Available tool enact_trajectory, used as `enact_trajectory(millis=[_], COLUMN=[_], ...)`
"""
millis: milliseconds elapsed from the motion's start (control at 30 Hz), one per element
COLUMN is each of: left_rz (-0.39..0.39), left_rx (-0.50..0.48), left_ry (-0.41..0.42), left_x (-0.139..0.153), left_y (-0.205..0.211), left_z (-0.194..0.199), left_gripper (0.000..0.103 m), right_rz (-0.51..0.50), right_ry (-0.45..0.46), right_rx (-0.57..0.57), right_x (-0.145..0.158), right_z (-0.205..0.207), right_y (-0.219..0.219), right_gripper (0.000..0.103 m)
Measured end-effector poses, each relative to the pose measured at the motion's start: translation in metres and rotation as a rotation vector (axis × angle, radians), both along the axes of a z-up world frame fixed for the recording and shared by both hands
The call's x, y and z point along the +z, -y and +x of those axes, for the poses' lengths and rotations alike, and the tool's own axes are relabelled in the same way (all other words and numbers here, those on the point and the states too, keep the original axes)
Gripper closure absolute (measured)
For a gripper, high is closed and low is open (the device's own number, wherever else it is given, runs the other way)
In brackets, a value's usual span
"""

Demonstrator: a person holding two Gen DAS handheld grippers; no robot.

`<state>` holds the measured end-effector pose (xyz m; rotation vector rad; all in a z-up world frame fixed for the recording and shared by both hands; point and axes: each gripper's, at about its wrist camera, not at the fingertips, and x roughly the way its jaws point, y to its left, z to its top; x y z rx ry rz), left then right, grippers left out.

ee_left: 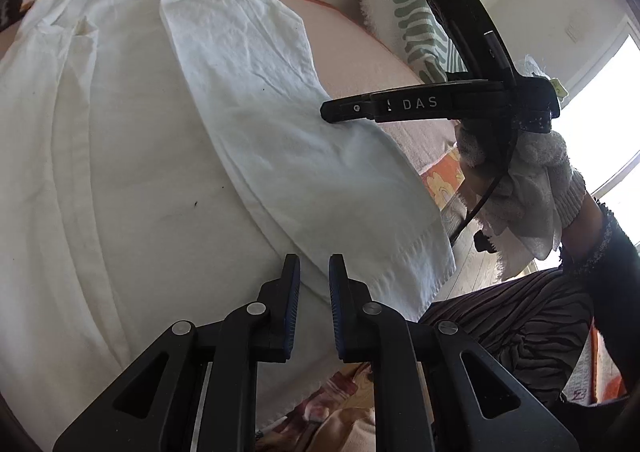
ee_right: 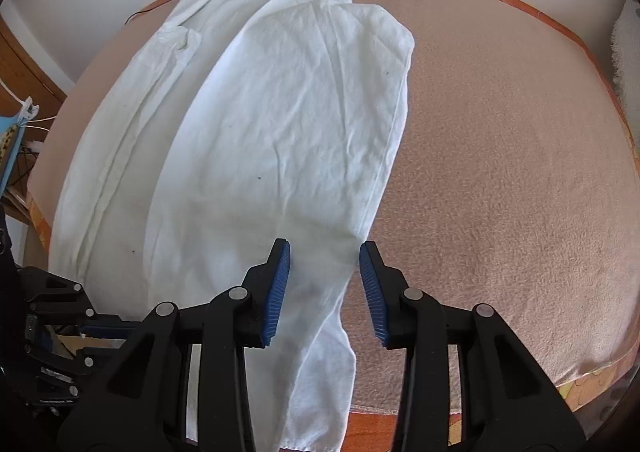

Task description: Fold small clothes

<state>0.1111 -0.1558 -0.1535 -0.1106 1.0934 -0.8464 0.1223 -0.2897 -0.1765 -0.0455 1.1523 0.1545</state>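
Lying lengthwise on the pink blanket (ee_right: 500, 156), the white garment (ee_right: 256, 156) has one side panel folded over its middle, its near end spilling over the bed's front edge; the left gripper (ee_left: 314, 280) hovers above that near hem, jaws released around nothing; the right gripper (ee_right: 324, 284) straddles the fold's edge, jaws parted wide, gripping nothing.

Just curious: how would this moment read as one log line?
step: folding | garment: flap folded over, on blanket | left gripper: open | right gripper: open, over garment edge
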Motion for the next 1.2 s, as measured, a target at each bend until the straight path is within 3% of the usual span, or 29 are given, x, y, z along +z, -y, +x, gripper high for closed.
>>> enact_trajectory(millis=[100,233,367,533,733,867,933,967,1000,1067,1200], left_rz=[-0.006,-0.043,-0.050,-0.056,-0.051,-0.070,-0.083,-0.090,-0.102,-0.122,-0.165], left_rx=[0.001,-0.011,-0.017,0.004,0.036,0.086,0.108,0.117,0.125,0.134,0.132], left_ry=[0.025,0.055,0.080,0.085,0.086,0.064,0.063,0.062,0.060,0.050,0.015], left_x=[0.005,0.017,0.027,0.027,0.024,0.026,0.030,0.032,0.035,0.038,0.042], left_y=[-0.001,-0.002,0.007,0.008,0.009,0.001,-0.002,-0.003,-0.003,-0.002,0.004], left_z=[-0.004,-0.011,-0.013,-0.005,0.002,0.016,0.025,0.029,0.033,0.040,0.054], left_gripper=[0.090,0.087,0.085,0.081,0.081,0.081,0.081,0.081,0.081,0.077,0.069], right_rz=[0.044,0.220,0.382,0.502,0.526,0.408,0.388,0.394,0.382,0.317,0.257], right_ry=[0.010,0.031,0.007,-0.013,-0.015,0.016,0.003,-0.011,-0.016,0.007,0.083], right_rx=[-0.074,-0.087,-0.072,-0.089,-0.046,-0.013,-0.012,-0.012,-0.013,-0.015,-0.028], right_x=[0.006,0.016,0.004,-0.012,-0.012,-0.011,-0.012,-0.014,-0.015,-0.011,0.007], right_z=[-0.008,-0.036,-0.063,-0.085,-0.097,-0.106,-0.110,-0.112,-0.114,-0.119,-0.132], right_y=[0.025,0.053,0.067,0.079,0.075,0.051,0.044,0.041,0.037,0.027,0.009], right_gripper=[0.064,0.062,0.039,0.036,0.036,0.035,0.047,0.070,0.083,0.094,0.097])
